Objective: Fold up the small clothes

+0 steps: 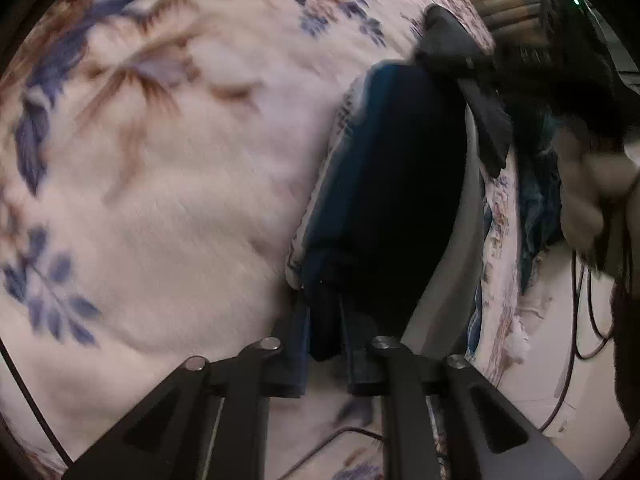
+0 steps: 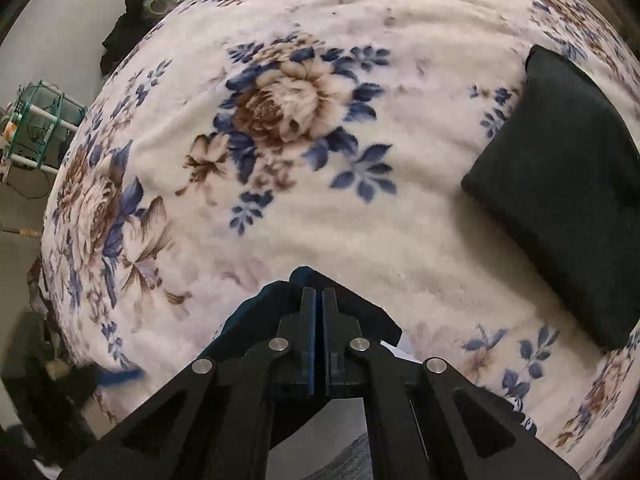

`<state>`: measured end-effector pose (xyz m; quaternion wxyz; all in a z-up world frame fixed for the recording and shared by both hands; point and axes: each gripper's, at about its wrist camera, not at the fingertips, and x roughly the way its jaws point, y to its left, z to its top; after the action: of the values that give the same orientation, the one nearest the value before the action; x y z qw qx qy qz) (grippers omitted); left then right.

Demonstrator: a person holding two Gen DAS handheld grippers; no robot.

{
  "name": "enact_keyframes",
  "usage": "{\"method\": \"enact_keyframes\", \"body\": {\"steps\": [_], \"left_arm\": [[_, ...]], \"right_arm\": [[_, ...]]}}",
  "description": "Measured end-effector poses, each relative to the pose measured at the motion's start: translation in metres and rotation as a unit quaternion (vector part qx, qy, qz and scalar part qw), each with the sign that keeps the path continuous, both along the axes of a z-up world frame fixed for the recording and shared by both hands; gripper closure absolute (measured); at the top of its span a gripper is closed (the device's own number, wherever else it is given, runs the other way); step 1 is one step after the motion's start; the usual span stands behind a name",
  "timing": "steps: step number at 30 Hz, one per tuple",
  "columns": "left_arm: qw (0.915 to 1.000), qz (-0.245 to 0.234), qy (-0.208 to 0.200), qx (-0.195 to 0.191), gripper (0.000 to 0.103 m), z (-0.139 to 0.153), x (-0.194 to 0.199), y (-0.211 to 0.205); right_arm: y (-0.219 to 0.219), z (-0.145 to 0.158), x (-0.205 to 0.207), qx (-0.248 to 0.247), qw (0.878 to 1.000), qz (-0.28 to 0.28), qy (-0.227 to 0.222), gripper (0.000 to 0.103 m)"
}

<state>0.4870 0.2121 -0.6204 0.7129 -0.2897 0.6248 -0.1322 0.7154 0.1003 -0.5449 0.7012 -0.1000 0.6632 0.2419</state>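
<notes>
Dark navy cloth garment [image 1: 384,184] lifted over cream fleece blanket with blue-brown flowers [image 1: 168,184], pinched at one edge by left gripper [image 1: 325,344], at another by right gripper [image 2: 319,312], fingers pressed together. Folded black cloth [image 2: 560,184] resting well apart on blanket.

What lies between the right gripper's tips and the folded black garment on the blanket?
In the right wrist view, only bare floral blanket separates the right gripper, shut on dark blue cloth, from the folded black garment.
</notes>
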Motion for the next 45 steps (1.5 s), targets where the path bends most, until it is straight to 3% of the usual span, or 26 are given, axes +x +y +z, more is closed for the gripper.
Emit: {"method": "enact_keyframes", "body": {"steps": [2, 6, 9, 12, 13, 14, 15, 16, 22, 24, 25, 27, 29, 31, 32, 33, 35, 36, 37, 38, 40, 41, 42, 43, 44, 45], "left_arm": [[0.9998, -0.003, -0.018, 0.0, 0.092, 0.006, -0.008, 0.0], [0.999, 0.016, 0.035, -0.021, 0.086, -0.004, -0.016, 0.015], [0.9997, 0.02, 0.012, -0.008, 0.059, 0.017, -0.009, 0.028], [0.9991, 0.031, -0.028, 0.003, 0.033, 0.04, 0.013, 0.042], [0.9986, 0.036, -0.038, -0.001, 0.033, 0.043, 0.023, 0.045], [0.9982, 0.037, -0.047, -0.007, 0.033, 0.045, 0.037, 0.046], [0.998, 0.033, -0.053, -0.006, 0.033, 0.045, 0.052, 0.045], [0.9982, 0.023, -0.055, 0.0, 0.033, 0.043, 0.071, 0.039], [0.9974, -0.064, -0.019, -0.025, 0.033, 0.006, 0.156, -0.012], [0.997, -0.072, -0.018, -0.023, 0.033, -0.004, 0.175, -0.03], [0.9968, -0.072, -0.024, -0.023, 0.039, -0.005, 0.177, -0.034], [0.996, -0.076, -0.038, -0.027, 0.064, -0.005, 0.181, -0.038], [0.9965, -0.07, -0.041, -0.018, 0.067, -0.004, 0.182, -0.041], [0.9971, -0.063, -0.038, -0.018, 0.068, -0.006, 0.187, -0.041], [0.9976, -0.058, -0.035, -0.016, 0.069, -0.006, 0.189, -0.041], [0.998, -0.052, -0.033, -0.013, 0.069, -0.006, 0.19, -0.037], [0.9993, -0.033, -0.019, -0.004, 0.068, -0.011, 0.196, -0.028], [0.9995, -0.023, -0.007, -0.017, 0.067, -0.013, 0.198, -0.023], [0.999, -0.017, 0.001, -0.04, 0.066, -0.013, 0.199, -0.018], [0.9976, -0.015, -0.001, -0.067, 0.063, -0.009, 0.199, -0.014], [0.9938, -0.022, -0.023, -0.107, 0.016, 0.004, 0.191, -0.004], [0.9918, -0.019, -0.032, -0.122, 0.013, 0.007, 0.183, 0.004], [0.9902, -0.017, -0.031, -0.135, 0.013, 0.006, 0.175, 0.01], [0.9886, -0.014, -0.019, -0.148, 0.013, 0.0, 0.166, 0.014], [0.9868, -0.009, 0.0, -0.161, 0.013, -0.011, 0.157, 0.017], [0.9854, -0.008, 0.019, -0.169, 0.013, -0.021, 0.149, 0.017]], "right_arm": [[-0.001, 0.002, 0.001, 0.003, 1.0, -0.007, -0.001, 0.101], [-0.001, -0.008, 0.011, -0.04, 0.999, -0.018, -0.009, 0.103], [-0.024, -0.009, 0.03, 0.029, 0.993, -0.081, 0.077, 0.103], [-0.047, 0.014, 0.031, 0.058, 0.99, -0.1, 0.087, 0.101], [-0.057, 0.022, 0.029, 0.058, 0.989, -0.105, 0.084, 0.099], [-0.066, 0.027, 0.026, 0.055, 0.989, -0.109, 0.079, 0.089], [-0.075, 0.031, 0.022, 0.05, 0.99, -0.11, 0.075, 0.068], [-0.086, 0.031, 0.018, 0.043, 0.99, -0.113, 0.075, 0.061], [-0.173, 0.012, -0.021, 0.008, 0.973, -0.214, 0.083, 0.057], [-0.21, 0.0, -0.04, 0.012, 0.96, -0.266, 0.092, 0.046], [-0.226, -0.006, -0.049, 0.012, 0.953, -0.289, 0.094, 0.04], [-0.256, -0.021, -0.066, 0.012, 0.936, -0.335, 0.103, 0.04], [-0.282, -0.042, -0.082, 0.032, 0.916, -0.38, 0.123, 0.04], [-0.293, -0.06, -0.092, 0.052, 0.905, -0.4, 0.137, 0.04], [-0.295, -0.066, -0.097, 0.061, 0.9, -0.407, 0.139, 0.048], [-0.297, -0.068, -0.102, 0.08, 0.896, -0.418, 0.13, 0.099], [-0.302, -0.06, -0.112, 0.055, 0.897, -0.429, 0.091, 0.098], [-0.31, -0.057, -0.114, 0.045, 0.899, -0.43, 0.07, 0.098], [-0.316, -0.061, -0.115, 0.05, 0.896, -0.434, 0.08, 0.098], [-0.323, -0.071, -0.119, 0.081, 0.887, -0.44, 0.111, 0.098], [-0.329, -0.076, -0.119, 0.14, 0.884, -0.422, 0.147, 0.096], [-0.333, -0.076, -0.122, 0.164, 0.884, -0.407, 0.163, 0.09], [-0.339, -0.076, -0.128, 0.186, 0.879, -0.402, 0.174, 0.064], [-0.346, -0.077, -0.134, 0.206, 0.874, -0.403, 0.178, 0.046], [-0.353, -0.08, -0.142, 0.227, 0.865, -0.408, 0.185, 0.008], [-0.359, -0.09, -0.153, 0.252, 0.852, -0.414, 0.2, 0.0]]}}
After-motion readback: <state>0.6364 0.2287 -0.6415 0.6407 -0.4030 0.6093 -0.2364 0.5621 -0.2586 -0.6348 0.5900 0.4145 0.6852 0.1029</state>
